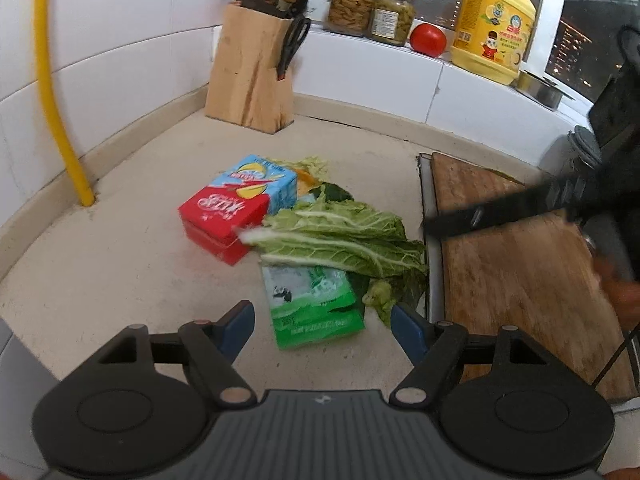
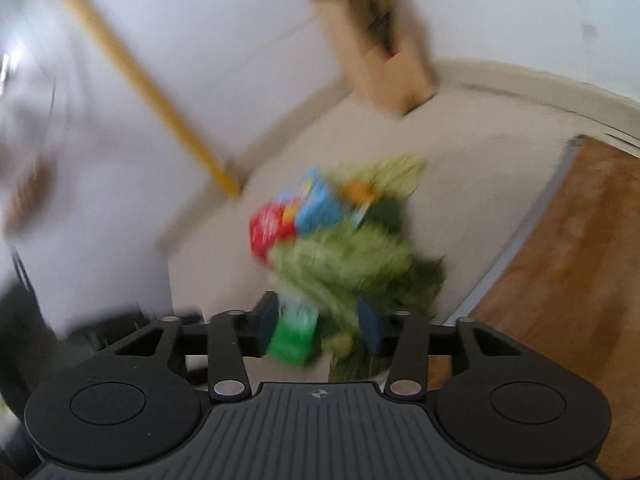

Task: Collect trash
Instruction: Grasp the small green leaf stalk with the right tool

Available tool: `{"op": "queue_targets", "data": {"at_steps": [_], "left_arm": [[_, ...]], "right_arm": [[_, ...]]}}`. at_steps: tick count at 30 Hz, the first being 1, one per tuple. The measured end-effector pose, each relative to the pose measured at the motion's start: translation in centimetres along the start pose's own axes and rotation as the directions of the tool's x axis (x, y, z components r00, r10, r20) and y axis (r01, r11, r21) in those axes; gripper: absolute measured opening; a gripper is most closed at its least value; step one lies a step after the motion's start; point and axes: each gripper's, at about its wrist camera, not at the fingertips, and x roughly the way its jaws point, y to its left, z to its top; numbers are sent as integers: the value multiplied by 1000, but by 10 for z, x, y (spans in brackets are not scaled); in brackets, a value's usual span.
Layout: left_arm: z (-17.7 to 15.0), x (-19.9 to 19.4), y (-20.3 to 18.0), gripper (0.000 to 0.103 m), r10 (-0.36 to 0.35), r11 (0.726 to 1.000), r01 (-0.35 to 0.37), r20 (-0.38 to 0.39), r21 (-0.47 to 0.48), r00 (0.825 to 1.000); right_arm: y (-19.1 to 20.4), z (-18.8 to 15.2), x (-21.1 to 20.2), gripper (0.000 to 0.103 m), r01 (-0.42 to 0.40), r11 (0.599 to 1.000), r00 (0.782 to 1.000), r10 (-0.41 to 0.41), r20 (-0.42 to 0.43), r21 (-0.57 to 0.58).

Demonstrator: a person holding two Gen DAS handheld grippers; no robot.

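Note:
A pile of trash lies on the beige counter (image 1: pixel 120 272): a red and blue carton (image 1: pixel 236 208), cabbage leaves (image 1: pixel 344 240) and a green carton with a panda (image 1: pixel 316 308). My left gripper (image 1: pixel 324 328) is open, its blue fingertips on either side of the green carton's near end. The right wrist view is blurred by motion. My right gripper (image 2: pixel 320 320) is open above the same pile, with the green carton (image 2: pixel 294 336) and leaves (image 2: pixel 352 272) between its fingers. The right gripper's black body (image 1: pixel 520 208) shows over the cutting board.
A wooden cutting board (image 1: pixel 528 264) lies right of the pile. A knife block (image 1: pixel 256 68) stands at the back, with jars (image 1: pixel 372 12), a tomato (image 1: pixel 428 40) and a yellow detergent jug (image 1: pixel 492 20) on the sill. A yellow pipe (image 1: pixel 56 92) runs down the left wall.

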Motion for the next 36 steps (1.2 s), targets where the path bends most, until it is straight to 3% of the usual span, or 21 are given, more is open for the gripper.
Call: {"op": "queue_targets", "data": {"at_steps": [3,6,10,16,18,21,23,25,27,31,36], "left_arm": [[-10,-7,9,70,11,999,-11,-2,-43,1000],[-23,-12,19,70,23,995,-23,-9,-94,1000],[-37,-17,27,70,33,988,-35,-15,-148,999],[-41,-16,28,70,28,984,-29,-11,-176,1000],[-41,-17,26,70,23,985,-24,-5,-172,1000],[-39,-16,24,70,18,987,-18,-4,-158,1000],[-37,-16,23,70,18,989,-18,-3,-145,1000],[-34,-16,21,70,21,993,-21,0,-116,1000],[-28,-17,17,70,38,998,-37,5,-57,999],[-8,-19,4,70,58,991,-61,28,122,998],[22,-6,-14,70,64,934,-69,25,350,998]], "right_arm": [[19,-5,26,55,51,987,995,-64,-76,-152],[26,-10,49,53,74,969,984,-109,-139,-234],[22,-21,68,53,109,961,968,-161,-192,-253],[28,-24,63,54,147,942,962,-206,-177,-301],[31,-24,60,59,157,930,965,-217,-150,-333],[26,-24,71,60,186,909,952,-261,-162,-372],[26,-24,73,57,184,904,949,-265,-168,-387],[26,-25,73,46,209,893,944,-290,-154,-400],[26,-23,72,23,213,888,940,-300,-163,-408],[20,-17,60,10,159,930,949,-237,-209,-332],[15,-13,38,7,113,968,971,-156,-182,-226]]}}
